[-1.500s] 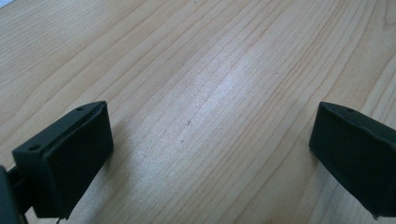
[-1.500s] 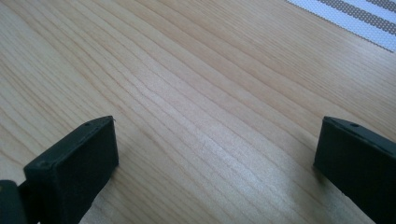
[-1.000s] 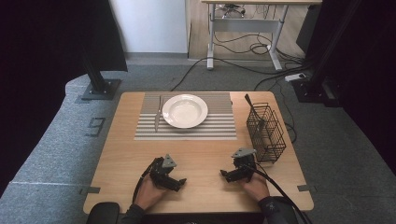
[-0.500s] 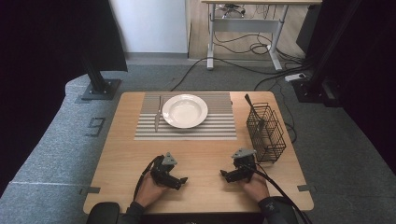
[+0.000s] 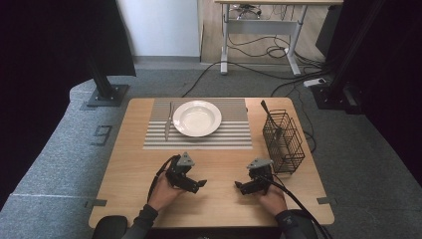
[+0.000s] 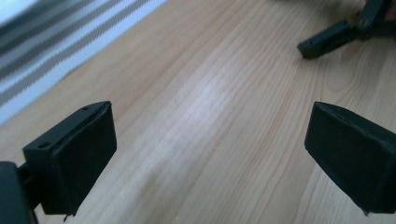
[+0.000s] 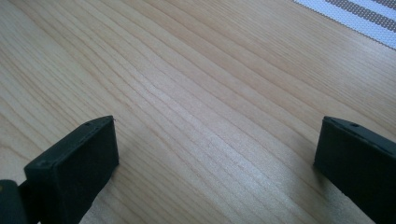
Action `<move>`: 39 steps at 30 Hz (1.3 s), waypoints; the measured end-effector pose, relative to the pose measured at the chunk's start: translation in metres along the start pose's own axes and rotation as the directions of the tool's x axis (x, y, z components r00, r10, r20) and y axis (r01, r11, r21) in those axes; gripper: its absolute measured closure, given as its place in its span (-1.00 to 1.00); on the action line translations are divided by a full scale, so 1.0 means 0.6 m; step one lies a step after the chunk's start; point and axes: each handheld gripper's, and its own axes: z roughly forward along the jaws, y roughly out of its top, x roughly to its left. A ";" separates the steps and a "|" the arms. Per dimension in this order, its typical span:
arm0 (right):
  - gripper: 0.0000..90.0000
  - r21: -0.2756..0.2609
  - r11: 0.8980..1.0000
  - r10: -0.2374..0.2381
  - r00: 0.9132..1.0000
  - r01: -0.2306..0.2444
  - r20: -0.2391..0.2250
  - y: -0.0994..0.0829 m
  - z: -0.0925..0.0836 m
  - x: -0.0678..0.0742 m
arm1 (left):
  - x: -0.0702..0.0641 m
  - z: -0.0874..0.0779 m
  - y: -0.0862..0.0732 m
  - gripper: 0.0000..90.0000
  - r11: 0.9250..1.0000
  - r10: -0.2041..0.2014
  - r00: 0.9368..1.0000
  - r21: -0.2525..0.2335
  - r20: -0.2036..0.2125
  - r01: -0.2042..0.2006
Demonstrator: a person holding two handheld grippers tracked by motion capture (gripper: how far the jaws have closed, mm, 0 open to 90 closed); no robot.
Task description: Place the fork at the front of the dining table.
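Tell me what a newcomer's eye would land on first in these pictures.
First, the round white plate on the grey-and-white striped placemat at the table's far side, with a silver knife lying beside it. Next, the black wire basket near the right edge. At the near edge, the left gripper and right gripper rest open, facing each other.

You have one wooden table (image 5: 124, 164) in front of you. On it lies one striped placemat (image 5: 234, 130). On the placemat sit one white plate (image 5: 197, 118) and one knife (image 5: 168, 121), just left of the plate. Right of the placemat stands one black wire basket (image 5: 284, 144), holding one dark utensil (image 5: 268, 115). You hold two grippers: left gripper (image 5: 197, 185) and right gripper (image 5: 240, 187).
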 end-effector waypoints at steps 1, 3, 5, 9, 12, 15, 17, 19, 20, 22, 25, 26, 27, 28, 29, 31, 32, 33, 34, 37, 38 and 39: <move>-1.00 0.000 1.000 0.000 1.000 0.000 0.000 0.000 0.000 0.000 | 0.000 -0.001 0.015 -0.94 1.000 0.008 1.000 -0.006 0.007 -0.008; -1.00 0.000 1.000 0.001 1.000 -0.001 0.000 0.000 0.000 0.000 | 0.000 -0.001 0.023 -0.94 1.000 0.013 1.000 -0.008 0.009 -0.013; -1.00 0.000 1.000 0.000 1.000 0.000 -0.001 0.000 0.000 0.000 | -0.003 -0.002 0.046 -0.93 0.999 0.031 0.999 -0.012 0.012 -0.031; -1.00 0.000 1.000 0.002 1.000 -0.002 0.000 0.000 0.000 0.000 | -0.006 0.000 0.079 -0.94 0.999 0.046 0.999 -0.016 0.025 -0.046; -1.00 -0.001 1.000 0.001 1.000 -0.001 0.000 0.000 0.000 0.000 | -0.009 0.003 0.095 -0.97 0.998 0.058 0.998 -0.013 0.025 -0.058; -1.00 -0.002 1.000 -0.001 1.000 0.001 0.000 0.000 0.000 0.000 | -0.017 0.008 0.125 -0.96 0.996 0.091 0.996 -0.012 0.026 -0.091; -1.00 -0.001 1.000 0.001 1.000 -0.001 -0.001 0.000 0.000 0.000 | -0.020 0.010 0.135 -0.96 0.995 0.102 0.994 -0.011 0.026 -0.101; -1.00 0.001 1.000 0.000 1.000 0.000 -0.003 0.000 0.000 0.000 | -0.025 0.015 0.157 -0.95 0.993 0.114 0.993 -0.021 0.034 -0.114; -1.00 0.001 1.000 0.000 1.000 0.000 -0.003 0.000 0.000 0.000 | -0.025 0.015 0.157 -0.95 0.993 0.114 0.993 -0.021 0.034 -0.114; -1.00 0.001 1.000 -0.001 1.000 0.001 -0.003 0.000 0.000 0.000 | -0.029 0.018 0.176 -0.94 0.992 0.124 0.991 -0.026 0.039 -0.123; -1.00 0.000 1.000 -0.005 1.000 0.005 -0.005 0.000 -0.001 0.000 | -0.034 0.022 0.198 -0.92 0.991 0.132 0.990 -0.034 0.038 -0.131; -1.00 0.000 1.000 -0.005 1.000 0.005 -0.005 0.000 -0.001 0.000 | -0.035 0.024 0.206 -0.92 0.990 0.140 0.989 -0.035 0.042 -0.139; -1.00 0.000 1.000 -0.007 1.000 0.007 -0.005 0.000 -0.001 0.000 | -0.041 0.028 0.223 -0.91 0.988 0.150 0.987 -0.044 0.051 -0.148; -1.00 0.000 1.000 -0.007 1.000 0.007 -0.005 0.000 -0.001 0.000 | -0.041 0.028 0.223 -0.90 0.988 0.150 0.987 -0.044 0.051 -0.148; -1.00 0.000 1.000 -0.008 1.000 0.008 -0.004 0.000 -0.001 0.000 | -0.043 0.030 0.230 -0.90 0.987 0.156 0.986 -0.047 0.054 -0.154; -1.00 -0.001 1.000 -0.011 1.000 0.011 -0.004 -0.001 0.000 0.000 | -0.051 0.038 0.250 -0.86 0.985 0.169 0.983 -0.059 0.071 -0.165; -1.00 -0.001 1.000 -0.011 1.000 0.011 -0.004 -0.001 0.000 0.000 | -0.051 0.038 0.250 -0.84 0.985 0.169 0.983 -0.059 0.071 -0.165; -1.00 -0.001 1.000 -0.009 1.000 0.009 -0.004 -0.001 -0.001 0.000 | -0.056 0.043 0.262 -0.82 0.982 0.181 0.980 -0.065 0.083 -0.176; -1.00 -0.001 1.000 -0.009 1.000 0.009 -0.004 -0.001 -0.001 0.000 | -0.056 0.043 0.262 -0.80 0.982 0.181 0.980 -0.065 0.083 -0.176; -1.00 -0.003 1.000 -0.011 1.000 0.011 -0.004 -0.001 0.000 0.000 | -0.067 0.055 0.285 -0.74 0.978 0.199 0.975 -0.076 0.100 -0.192; -1.00 -0.003 1.000 -0.011 1.000 0.011 -0.004 -0.001 0.000 0.000 | -0.067 0.055 0.285 -0.72 0.978 0.199 0.975 -0.076 0.100 -0.192; -1.00 -0.001 1.000 -0.009 1.000 0.009 -0.006 -0.001 -0.001 0.000 | -0.069 0.058 0.291 -0.72 0.977 0.205 0.973 -0.079 0.103 -0.197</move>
